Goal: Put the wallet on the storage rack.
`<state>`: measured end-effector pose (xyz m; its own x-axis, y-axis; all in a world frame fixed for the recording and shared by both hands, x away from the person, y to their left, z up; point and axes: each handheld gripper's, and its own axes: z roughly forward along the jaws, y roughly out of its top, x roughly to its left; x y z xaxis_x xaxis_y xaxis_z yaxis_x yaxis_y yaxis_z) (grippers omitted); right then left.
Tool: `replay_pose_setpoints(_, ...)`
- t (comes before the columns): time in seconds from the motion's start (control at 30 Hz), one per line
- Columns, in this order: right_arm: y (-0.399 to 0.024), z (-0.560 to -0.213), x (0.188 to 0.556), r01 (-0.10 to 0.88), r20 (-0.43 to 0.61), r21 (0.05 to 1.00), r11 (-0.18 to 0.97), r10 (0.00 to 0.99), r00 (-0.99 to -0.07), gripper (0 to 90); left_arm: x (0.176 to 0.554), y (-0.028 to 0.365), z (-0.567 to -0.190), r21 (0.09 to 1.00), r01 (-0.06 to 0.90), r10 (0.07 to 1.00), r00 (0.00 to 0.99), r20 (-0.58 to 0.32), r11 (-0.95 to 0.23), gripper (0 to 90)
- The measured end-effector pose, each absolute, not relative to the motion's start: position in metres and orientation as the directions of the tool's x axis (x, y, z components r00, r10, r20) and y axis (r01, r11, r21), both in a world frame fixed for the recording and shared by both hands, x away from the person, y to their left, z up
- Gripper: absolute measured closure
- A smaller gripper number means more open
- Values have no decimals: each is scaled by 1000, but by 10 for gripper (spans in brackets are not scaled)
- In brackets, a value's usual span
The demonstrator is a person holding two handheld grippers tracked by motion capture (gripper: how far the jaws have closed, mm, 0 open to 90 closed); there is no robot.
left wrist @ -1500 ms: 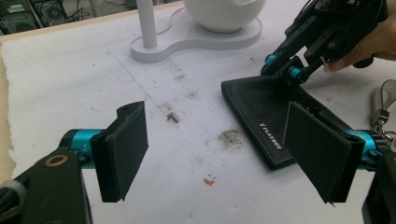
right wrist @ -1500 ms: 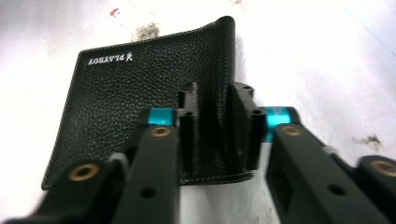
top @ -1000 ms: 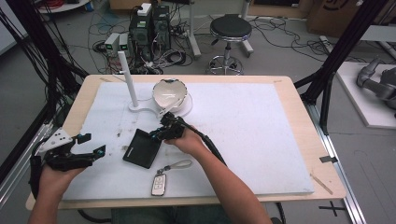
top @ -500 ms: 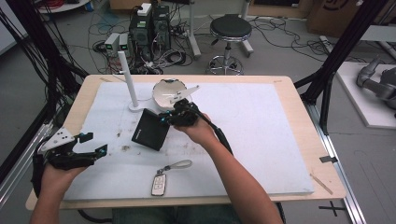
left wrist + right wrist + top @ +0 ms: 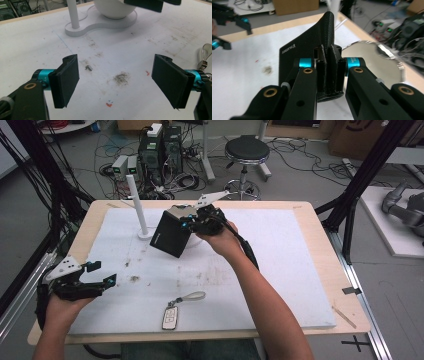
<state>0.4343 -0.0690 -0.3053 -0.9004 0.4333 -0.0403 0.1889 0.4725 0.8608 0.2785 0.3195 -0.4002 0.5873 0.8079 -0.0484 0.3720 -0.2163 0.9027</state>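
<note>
Nearest the person, a key fob [image 5: 170, 317] with a grey strap is lying on the white mat [image 5: 280, 270], touched by neither hand. To its left the left gripper [image 5: 95, 282] is hovering low over the mat with its jaws standing wide apart and nothing between them; in the left gripper view the pads [image 5: 66, 80] are framing bare, smudged mat.

Farther in, the right gripper [image 5: 192, 222] is holding a black wallet [image 5: 171, 234] in the air above the middle of the mat, jaws clamped tight on one edge of it. In the right gripper view the wallet [image 5: 312, 47] is standing on edge between the pads, its long side running straight out from the jaws and away from the hand. From above, it is hanging tilted, free corner pointing down and toward the person's left, logo edge lowest.

Just behind and below it are sitting a white stand [image 5: 136, 205] with an upright post and a round bowl [image 5: 372, 60]. The wallet is nearly over that bowl, so the right hand is by far the nearer one; any set-down there probably means lowering it a little forward, flat side turning down.
</note>
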Motion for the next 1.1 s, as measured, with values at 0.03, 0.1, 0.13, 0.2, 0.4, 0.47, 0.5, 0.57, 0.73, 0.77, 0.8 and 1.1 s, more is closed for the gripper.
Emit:
replay_pose_setpoints(0.03,-73,-301,437,200,-34,866,459,453,-891,853,279,320,-400,903,371,807,589,-47,-218,221)
replay_pose_setpoints(0.1,-76,-299,441,194,-48,868,458,465,-884,853,280,319,-399,904,369,807,589,-47,-217,221)
replay_pose_setpoints(0.13,-76,-299,441,194,-48,868,458,465,-884,853,280,319,-399,904,369,807,589,-47,-217,221)
replay_pose_setpoints(0.2,-78,-296,447,191,-66,864,466,481,-874,853,280,318,-399,903,369,805,592,-46,-220,221)
replay_pose_setpoints(0.4,-80,-289,463,190,-95,865,464,524,-847,852,281,317,-400,904,369,802,595,-51,-216,221)
replay_pose_setpoints(0.47,-80,-287,469,191,-103,863,467,535,-839,852,282,317,-399,905,366,801,597,-49,-217,221)
replay_pose_setpoints(0.5,-79,-287,471,187,-108,865,466,537,-837,852,282,317,-399,905,366,800,598,-50,-217,221)
replay_pose_setpoints(0.57,-77,-286,478,184,-127,857,481,544,-829,852,282,317,-399,905,366,800,599,-50,-218,221)
replay_pose_setpoints(0.73,-73,-289,488,182,-151,847,499,554,-818,852,282,317,-399,905,366,800,598,-50,-218,221)
replay_pose_setpoints(0.77,-70,-293,493,192,-156,840,508,563,-812,851,282,317,-399,906,366,802,595,-51,-214,221)
replay_pose_setpoints(0.8,-70,-293,493,192,-156,840,508,563,-812,851,282,317,-399,906,366,802,595,-51,-214,221)
replay_pose_setpoints(1.1,-62,-305,501,182,-244,799,573,587,-772,850,282,317,-398,907,361,799,599,-48,-216,221)
